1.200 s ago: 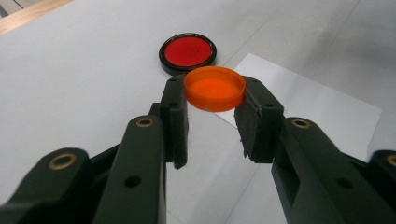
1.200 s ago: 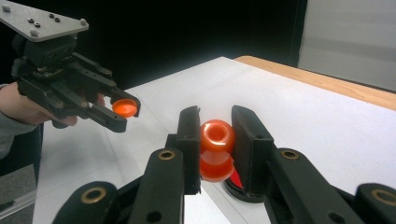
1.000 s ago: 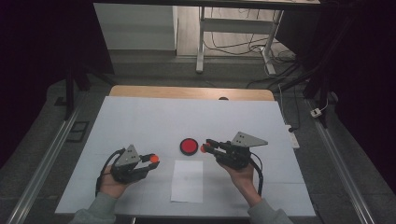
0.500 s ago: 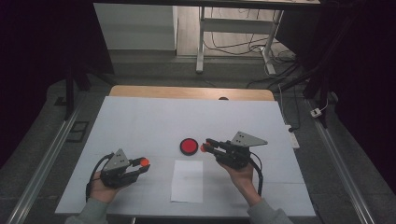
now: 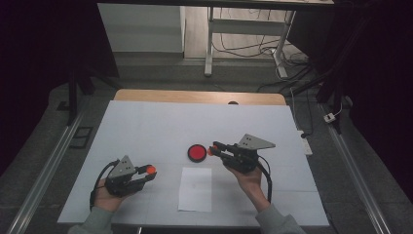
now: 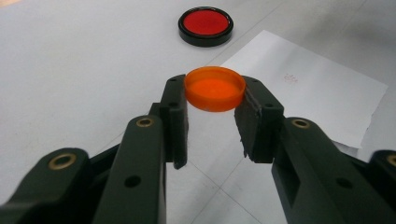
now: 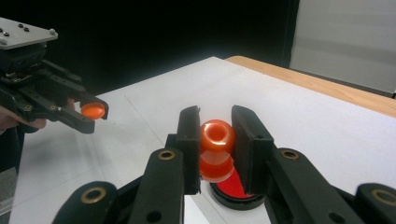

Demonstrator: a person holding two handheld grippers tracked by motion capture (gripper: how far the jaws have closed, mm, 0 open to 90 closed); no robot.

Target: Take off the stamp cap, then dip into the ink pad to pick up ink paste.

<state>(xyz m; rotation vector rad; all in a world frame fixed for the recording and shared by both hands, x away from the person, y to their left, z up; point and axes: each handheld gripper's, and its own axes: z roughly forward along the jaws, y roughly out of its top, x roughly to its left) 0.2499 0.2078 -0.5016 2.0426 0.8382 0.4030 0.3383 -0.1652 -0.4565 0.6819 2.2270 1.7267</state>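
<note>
Two orange parts are being held apart: a cap [image 6: 215, 88] and a small bottle [image 7: 217, 137]. The cap, a shallow disc with its hollow facing up, is sitting pinched at its rim between the jaws of the left hand-held gripper [image 6: 212, 121], above the table [image 5: 146, 126] at the person's near left and just left of a white paper sheet [image 5: 196, 189]. The bottle, round-mouthed and open, is being clamped at its neck by the right hand-held gripper [image 7: 215, 149], whose jaws are pressing on both sides; it is hanging directly over a red dish with a black rim [image 5: 197, 152], though whether its base is touching the dish cannot be told. In the high view the left hand-held gripper [image 5: 146, 171] and the right one [image 5: 214, 148] are well apart, with the dish and the sheet between them.

The step in hand appears to be the separation of cap and bottle, or the bringing of the bottle's contents to the dish. To do it well, the bottle's mouth should probably be kept level until it is centred over the red area, and the grip on the neck kept firm, since the rounded plastic is likely to slip. The cap's thin rim is offering little hold, so the left wrist is best kept steady and level.
</note>
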